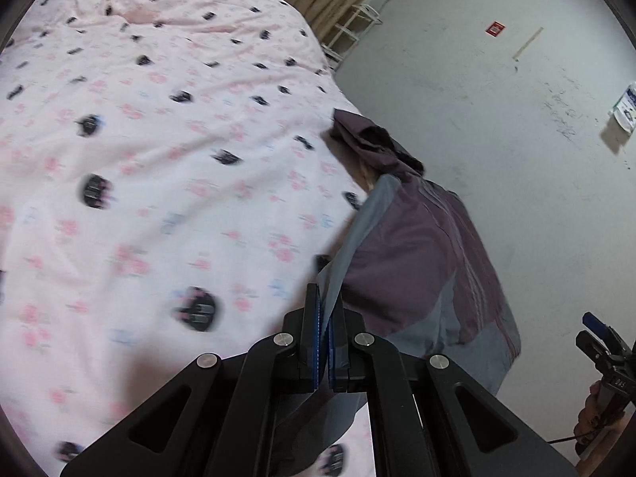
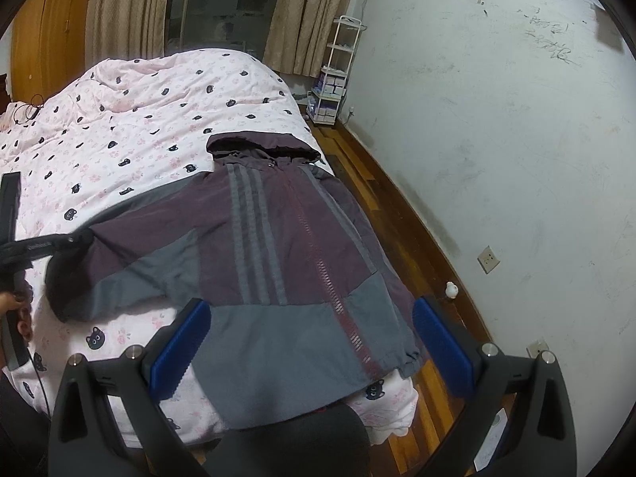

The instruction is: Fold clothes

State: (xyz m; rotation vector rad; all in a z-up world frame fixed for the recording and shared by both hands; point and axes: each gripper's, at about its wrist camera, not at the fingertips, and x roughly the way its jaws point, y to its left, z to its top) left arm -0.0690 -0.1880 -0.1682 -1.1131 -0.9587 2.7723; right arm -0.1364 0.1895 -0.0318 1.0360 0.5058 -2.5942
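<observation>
A maroon and grey hooded jacket (image 2: 278, 246) lies front up along the right side of the bed, hood away from me, zip closed. My left gripper (image 1: 326, 310) is shut on the grey edge of the jacket's sleeve (image 1: 357, 238); it also shows in the right wrist view (image 2: 67, 244) at the left, holding the sleeve (image 2: 131, 270). My right gripper (image 2: 310, 342) is open and empty, its blue pads (image 2: 181, 348) spread above the jacket's grey hem. It shows at the right edge of the left wrist view (image 1: 600, 338).
The bed has a pink quilt (image 2: 139, 119) with black cat prints. A wooden floor strip (image 2: 397, 214) runs between the bed and the white wall (image 2: 516, 139). A white shelf cart (image 2: 334, 75) stands by the curtains (image 2: 314, 16) at the far end.
</observation>
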